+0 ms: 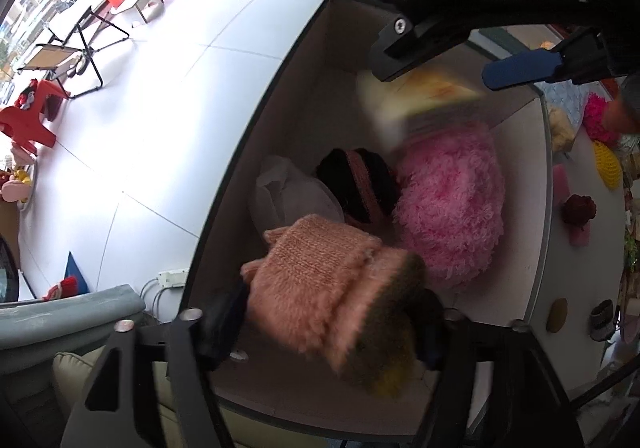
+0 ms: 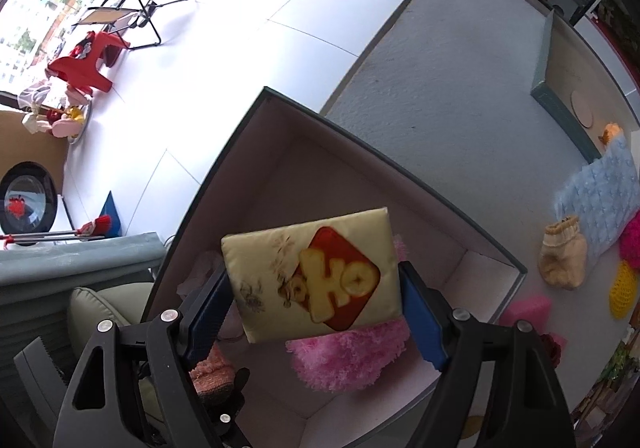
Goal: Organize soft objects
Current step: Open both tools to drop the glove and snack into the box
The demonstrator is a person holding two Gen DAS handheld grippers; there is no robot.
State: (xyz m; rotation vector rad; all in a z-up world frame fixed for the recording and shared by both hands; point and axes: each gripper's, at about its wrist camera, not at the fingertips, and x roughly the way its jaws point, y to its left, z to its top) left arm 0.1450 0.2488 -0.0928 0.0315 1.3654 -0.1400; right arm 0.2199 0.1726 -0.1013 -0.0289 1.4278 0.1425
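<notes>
Your right tongs (image 2: 316, 308) pinch cushion (image 2: 312, 272) over box (image 2: 256, 152), poised to drop at 12 o'clock; left tongs (image 1: 332, 312) loosely straddle mitten (image 1: 320, 280), grip unclear.

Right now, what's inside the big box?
Inside the box lie a fluffy pink thing, a black-and-pink thing and a white bag. What's under them is covered.

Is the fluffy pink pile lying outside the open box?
No, the fluffy pink pile lies inside the open box, beside a black and pink item.
</notes>
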